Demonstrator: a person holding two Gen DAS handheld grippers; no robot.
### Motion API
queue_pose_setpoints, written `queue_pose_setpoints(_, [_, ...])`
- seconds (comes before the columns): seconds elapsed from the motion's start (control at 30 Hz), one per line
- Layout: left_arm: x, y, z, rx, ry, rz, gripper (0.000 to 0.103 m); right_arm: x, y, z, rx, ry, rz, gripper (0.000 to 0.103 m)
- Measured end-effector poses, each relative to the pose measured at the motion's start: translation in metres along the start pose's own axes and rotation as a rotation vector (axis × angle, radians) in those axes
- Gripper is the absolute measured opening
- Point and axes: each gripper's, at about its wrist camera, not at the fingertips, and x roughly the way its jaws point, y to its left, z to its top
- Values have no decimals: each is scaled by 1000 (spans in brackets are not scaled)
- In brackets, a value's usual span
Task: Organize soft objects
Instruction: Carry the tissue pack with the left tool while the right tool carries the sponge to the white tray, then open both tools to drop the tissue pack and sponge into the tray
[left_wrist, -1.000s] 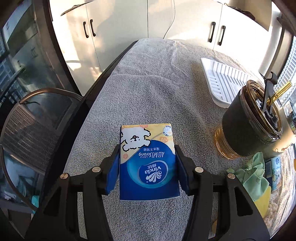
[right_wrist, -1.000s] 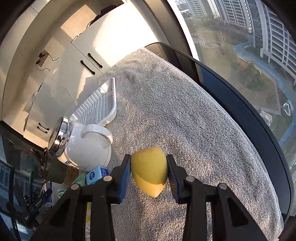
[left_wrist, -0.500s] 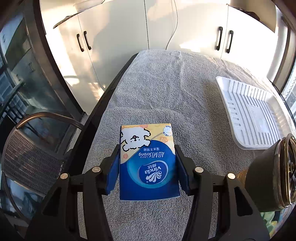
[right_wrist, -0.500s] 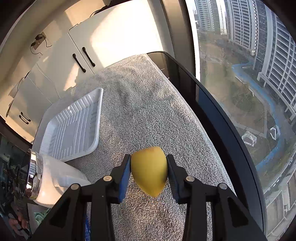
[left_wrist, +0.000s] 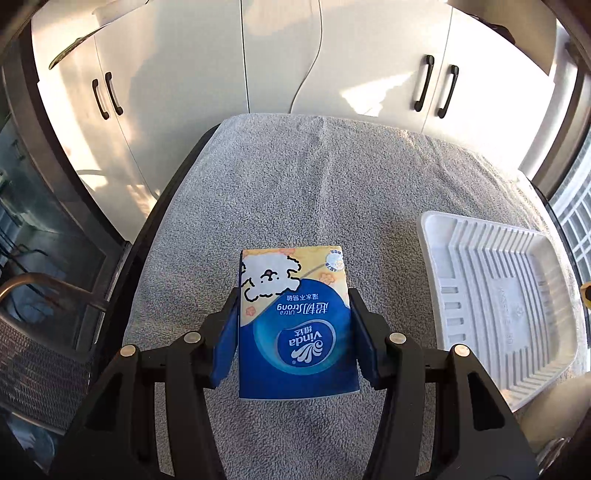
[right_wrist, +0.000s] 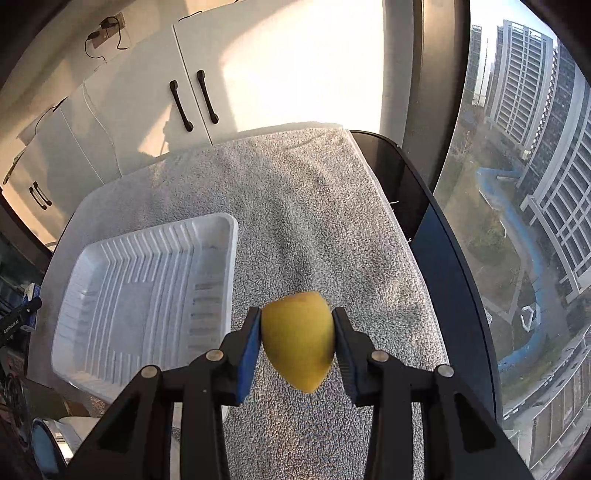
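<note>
My left gripper (left_wrist: 293, 332) is shut on a blue and yellow Vinda tissue pack (left_wrist: 295, 325) and holds it above the grey towel (left_wrist: 295, 177). My right gripper (right_wrist: 297, 347) is shut on a yellow soft lemon-shaped object (right_wrist: 299, 347), held above the towel (right_wrist: 317, 229). An empty white ribbed tray (left_wrist: 506, 306) lies right of the tissue pack; in the right wrist view it (right_wrist: 147, 299) lies left of the yellow object.
White cabinets (left_wrist: 332, 74) stand behind the table. The black table edge (right_wrist: 454, 258) and a window run along the right. A metal chair (left_wrist: 40, 332) stands at the left. A white kettle with a steel lid (right_wrist: 51, 446) shows at the lower left.
Both grippers have moved forward toward the far end of the table, still holding their objects. The dark cup and kettle have slid out of view; the tray is now close beside both.
</note>
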Motion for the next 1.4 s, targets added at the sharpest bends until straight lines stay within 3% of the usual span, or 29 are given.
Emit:
queue_pose_setpoints(0.13, [3,-24,19,61,8,-47,51,19,24,17,-74,28,6,40])
queue_pose_setpoints(0.3, [1,-54,34,114,19,-169,51,34,49,27,-108,68,127,40])
queue_pose_setpoints(0.5, [17,-98,34,237,113,-299,51,56,80,34,-176,120,170,41])
queue_pose_setpoints(0.6, [20,-116,31,295,109,-301,51,67,90,32,-210,144,169,40])
queue_pose_setpoints(0.97, [53,-138,17,373,222,-339,52,81,92,32,-252,166,164,41])
queue_pose_setpoints(1.07, [52,-143,13,409,211,-328,52,81,94,30,-294,163,151,41])
queue_pose_setpoints(1.17, [53,-142,13,406,225,-341,58,82,98,27,-331,171,129,43])
queue_pose_setpoints(1.27, [51,-141,15,389,239,-352,59,84,101,26,-336,184,146,51])
queue_pose_setpoints(1.4, [42,-139,21,383,194,-323,61,75,105,26,-368,143,132,67])
